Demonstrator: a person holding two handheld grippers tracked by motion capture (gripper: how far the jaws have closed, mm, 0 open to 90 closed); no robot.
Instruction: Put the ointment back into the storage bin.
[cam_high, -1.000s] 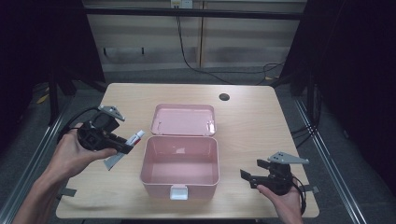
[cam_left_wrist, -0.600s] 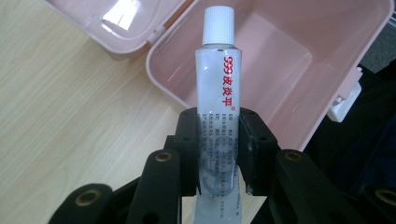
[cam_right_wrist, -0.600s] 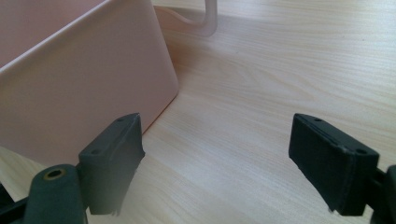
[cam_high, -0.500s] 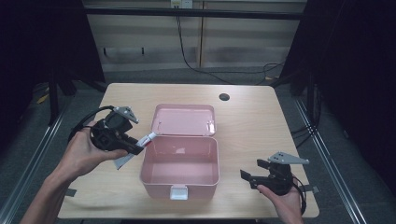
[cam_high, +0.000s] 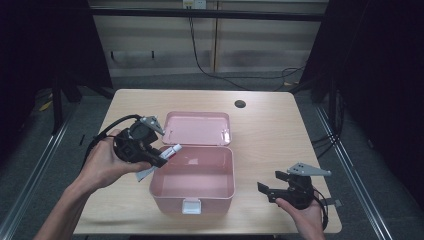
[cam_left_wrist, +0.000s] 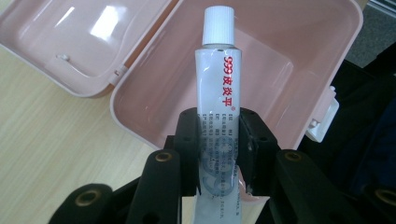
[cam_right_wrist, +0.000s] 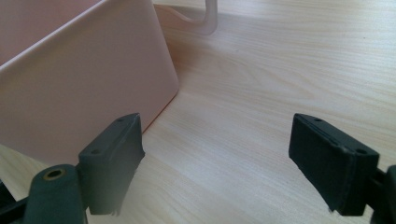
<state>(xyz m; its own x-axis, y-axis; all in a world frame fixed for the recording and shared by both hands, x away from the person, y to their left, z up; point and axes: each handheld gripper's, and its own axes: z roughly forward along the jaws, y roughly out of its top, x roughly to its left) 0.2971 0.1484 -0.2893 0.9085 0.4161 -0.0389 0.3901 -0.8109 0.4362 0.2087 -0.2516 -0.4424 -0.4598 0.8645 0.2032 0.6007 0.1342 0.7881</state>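
Left gripper view shows the left claw (cam_left_wrist: 219, 140) clamped on a soft, light ointment tube's (cam_left_wrist: 218, 88) lower body above the open pink box (cam_left_wrist: 308, 56); right claw (cam_right_wrist: 233, 158) gapes empty beside the box.

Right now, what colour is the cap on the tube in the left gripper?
White, on a pale tube with red lettering; the cap shows best in the left gripper view.

The white ointment tube (cam_left_wrist: 218, 98) bears red print reading "999皮炎平"; the smaller grey lines beneath it are too fine to read.
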